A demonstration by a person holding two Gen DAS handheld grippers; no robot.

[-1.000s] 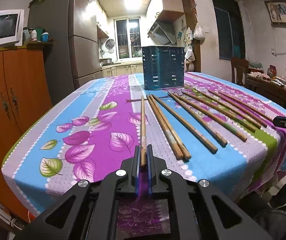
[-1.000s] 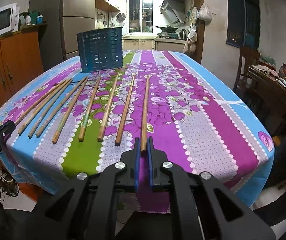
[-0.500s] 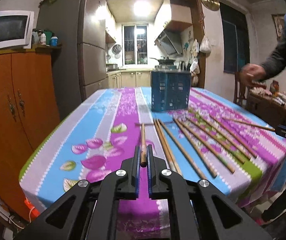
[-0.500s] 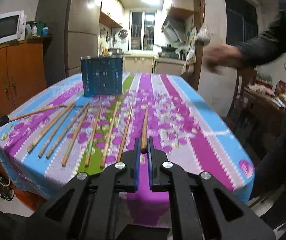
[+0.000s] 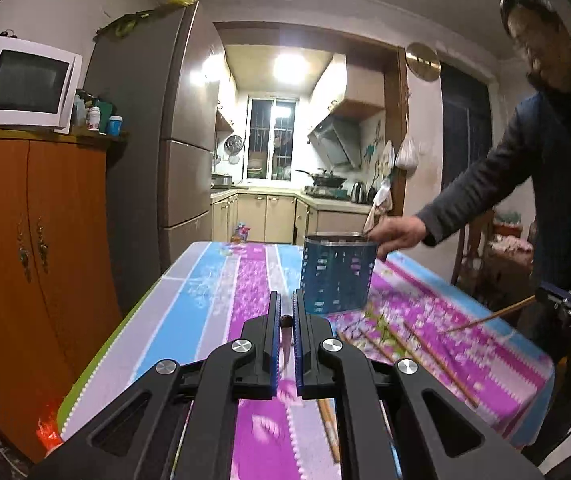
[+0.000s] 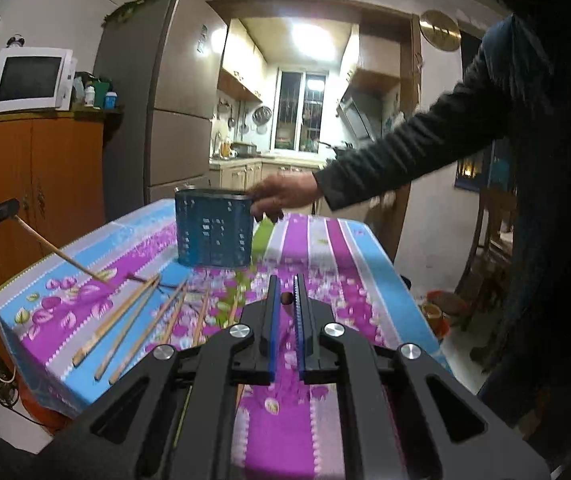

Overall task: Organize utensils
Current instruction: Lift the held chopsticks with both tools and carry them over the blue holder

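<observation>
With both the left gripper and the right gripper pinching a chopstick end-on, a bystander's hand at centre frame is gripping the blue holder, risking a collision or missed drop.

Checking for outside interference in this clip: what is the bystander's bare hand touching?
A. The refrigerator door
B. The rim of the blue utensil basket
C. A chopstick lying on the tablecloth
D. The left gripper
B: the bystander's hand reaches in from the right and rests at the top edge of the blue utensil basket, well away from the loose chopsticks on the cloth.
</observation>
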